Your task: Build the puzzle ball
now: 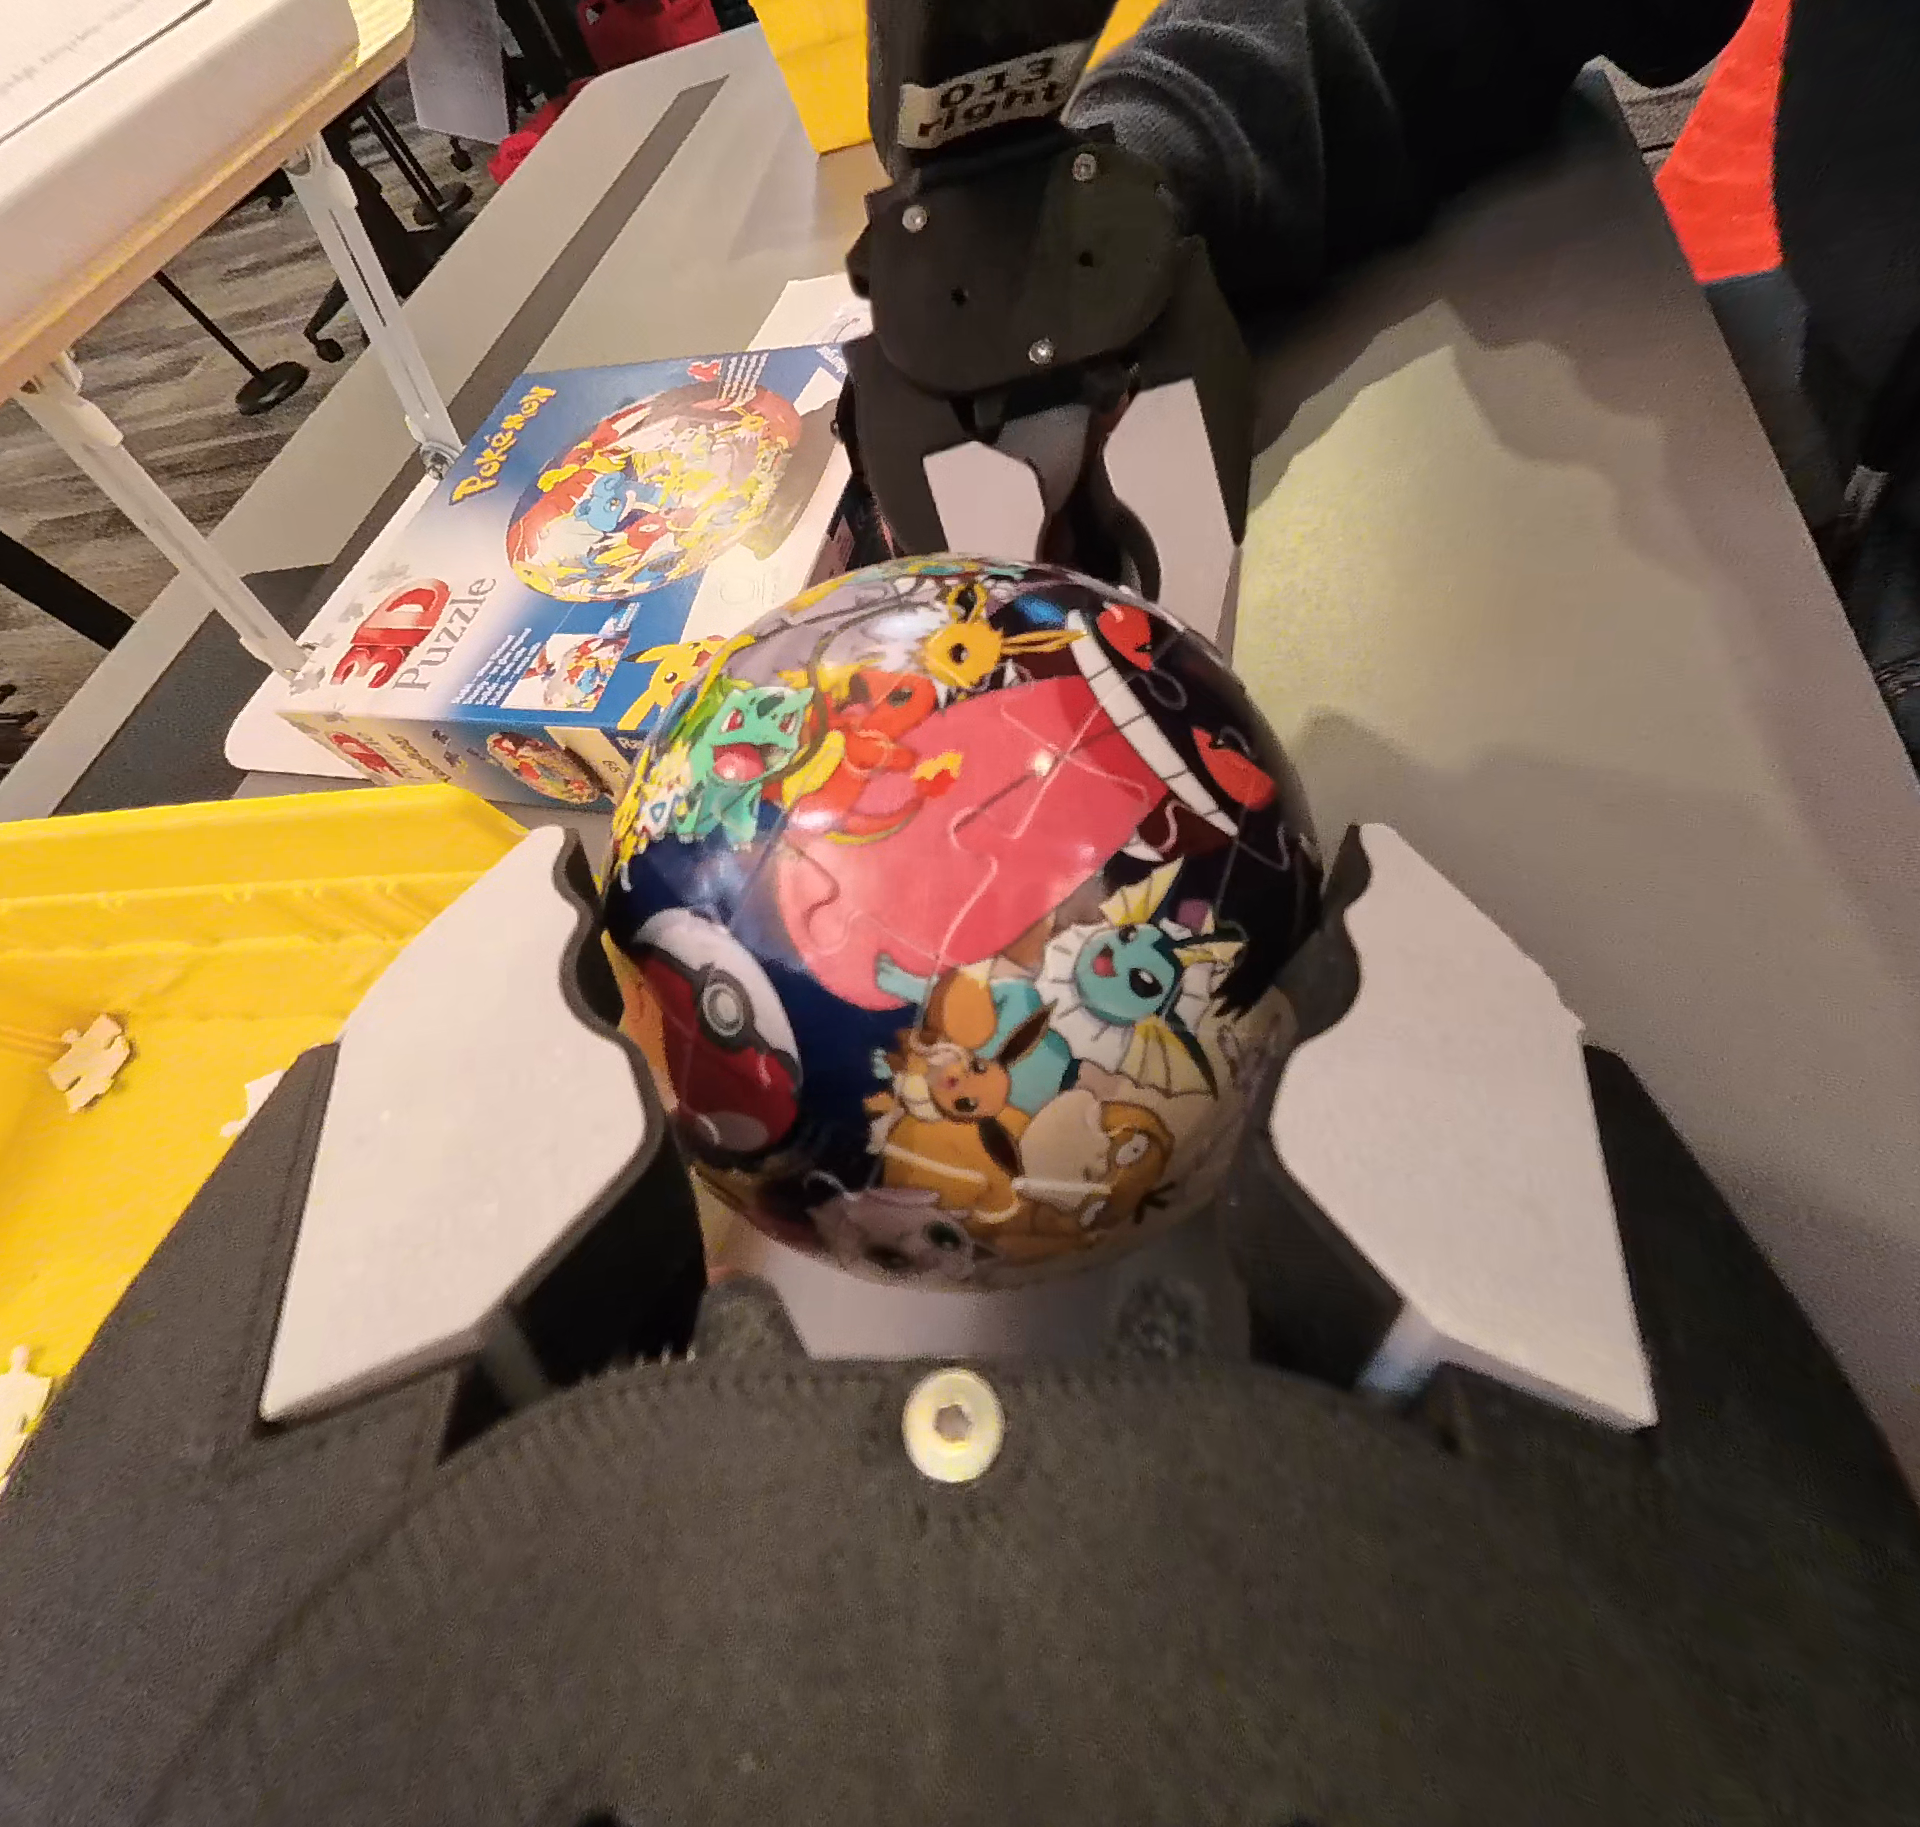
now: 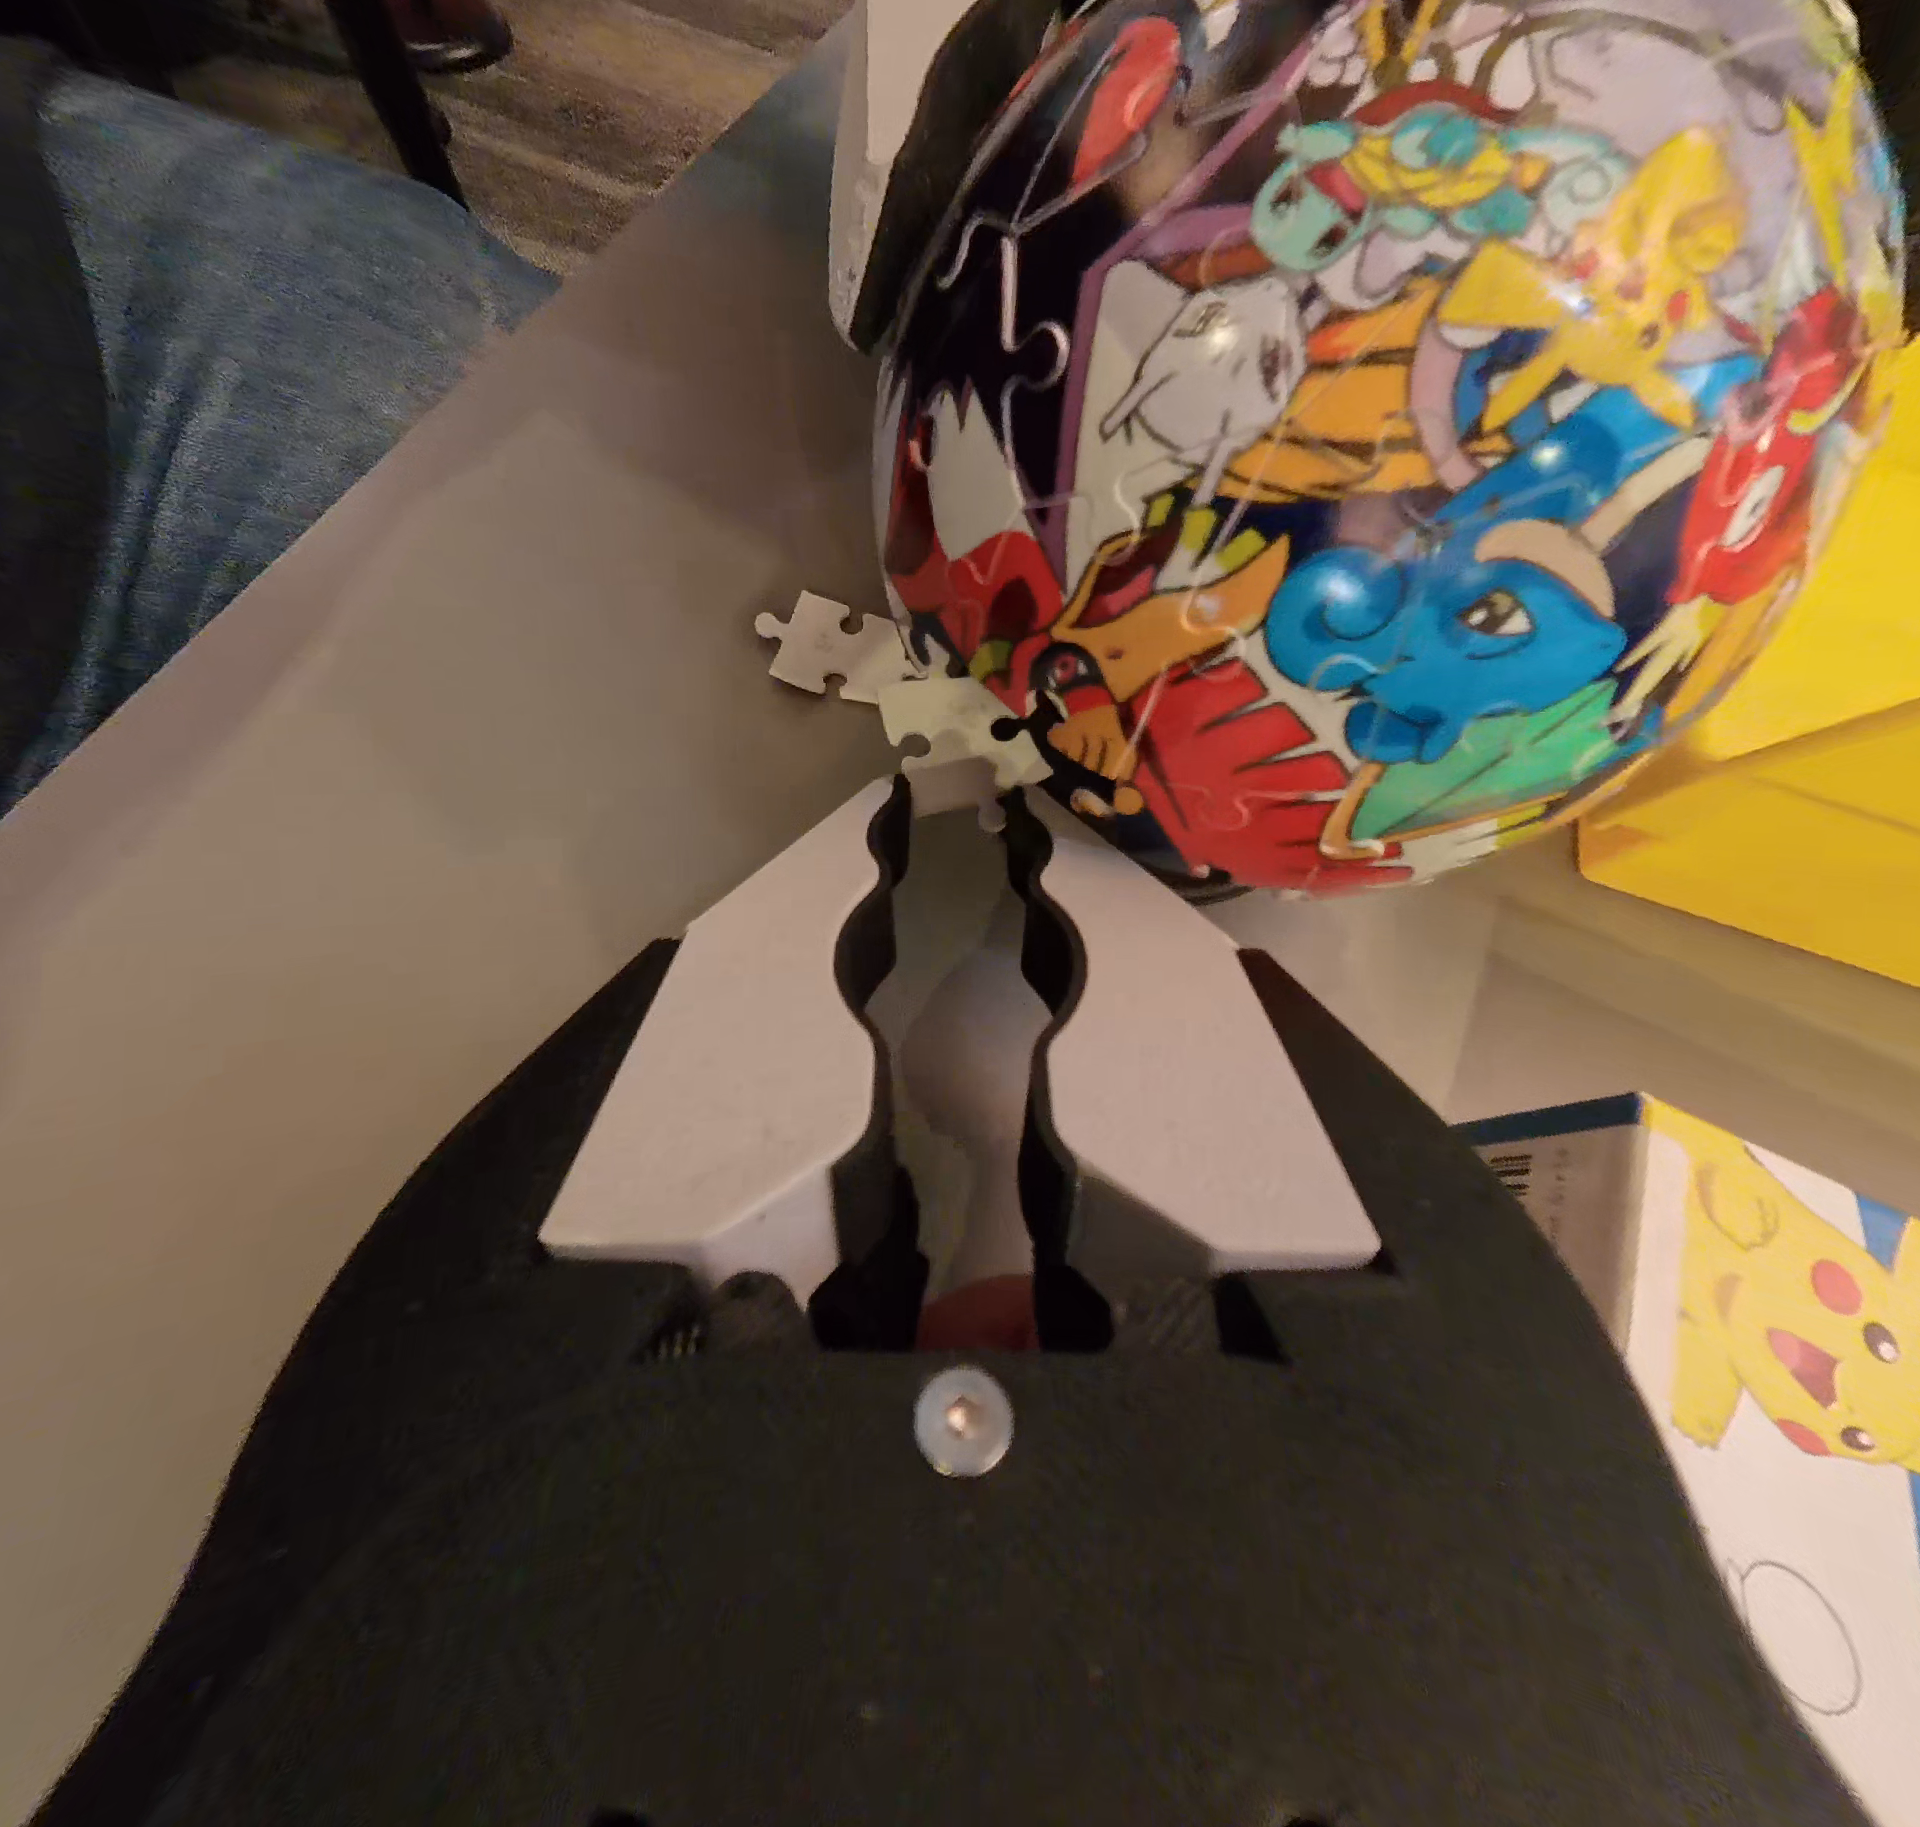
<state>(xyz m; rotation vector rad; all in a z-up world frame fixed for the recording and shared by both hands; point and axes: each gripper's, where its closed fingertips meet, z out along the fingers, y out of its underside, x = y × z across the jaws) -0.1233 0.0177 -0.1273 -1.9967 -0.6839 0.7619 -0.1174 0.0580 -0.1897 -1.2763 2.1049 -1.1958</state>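
Note:
The puzzle ball (image 1: pixel 966 925) is a glossy sphere covered in cartoon creatures. My left gripper (image 1: pixel 961 842) is shut on it, one finger on each side, and holds it above the grey table (image 1: pixel 1507 634). The ball also fills the upper right of the right wrist view (image 2: pixel 1403 406). My right gripper (image 2: pixel 956 795) is at the ball's lower left edge, jaws nearly closed, pinching a white-backed puzzle piece (image 2: pixel 961 728) against the ball's surface. A second white-backed piece (image 2: pixel 821 645) sticks out beside it. The right gripper also shows in the left wrist view (image 1: pixel 1081 530), behind the ball.
The puzzle's blue box (image 1: pixel 582 572) lies on the table behind the ball and also shows in the right wrist view (image 2: pixel 1787 1362). A yellow bin (image 1: pixel 208 904) with loose pieces (image 1: pixel 94 1060) stands at the left. A person's dark sleeve (image 1: pixel 1351 94) is behind the right gripper. Tip to tip, the grippers are about 9 cm apart.

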